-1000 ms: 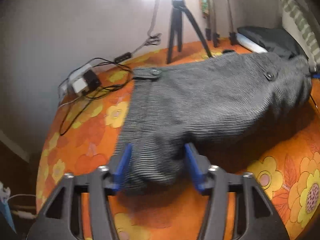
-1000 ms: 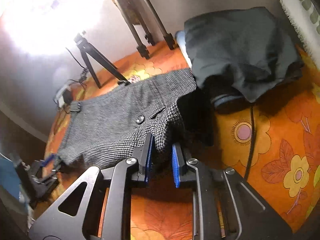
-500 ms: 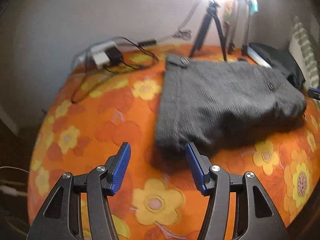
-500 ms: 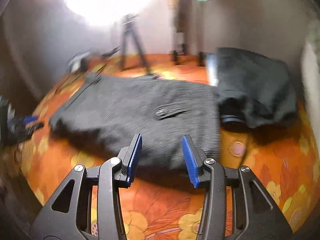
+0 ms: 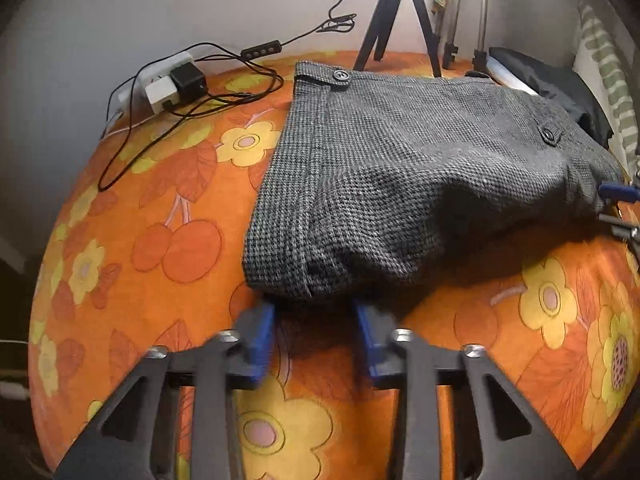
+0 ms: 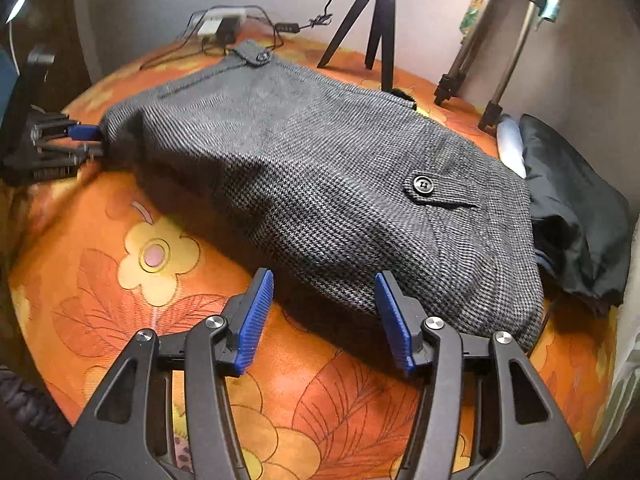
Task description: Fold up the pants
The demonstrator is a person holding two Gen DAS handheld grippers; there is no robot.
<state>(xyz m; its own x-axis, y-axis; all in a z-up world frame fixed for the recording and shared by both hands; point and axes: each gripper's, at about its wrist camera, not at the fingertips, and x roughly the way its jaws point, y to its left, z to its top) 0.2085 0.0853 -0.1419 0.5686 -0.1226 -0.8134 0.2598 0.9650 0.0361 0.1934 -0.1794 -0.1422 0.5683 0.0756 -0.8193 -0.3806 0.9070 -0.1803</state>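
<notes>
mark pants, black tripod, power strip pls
pants (image 6: 320, 184): right wrist view, middle of the grey fabric.
black tripod (image 5: 394, 16): left wrist view, where its legs split.
power strip (image 5: 160, 84): left wrist view, white body beside the black adapter.

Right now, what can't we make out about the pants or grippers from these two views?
- Pants underside and fold layers: hidden by the top fabric, both views.
- Left gripper fingertips: motion-blurred in the left wrist view; contact with the hem is unclear.
- Dark garment: partly hidden behind the pants; its type is unreadable.
</notes>
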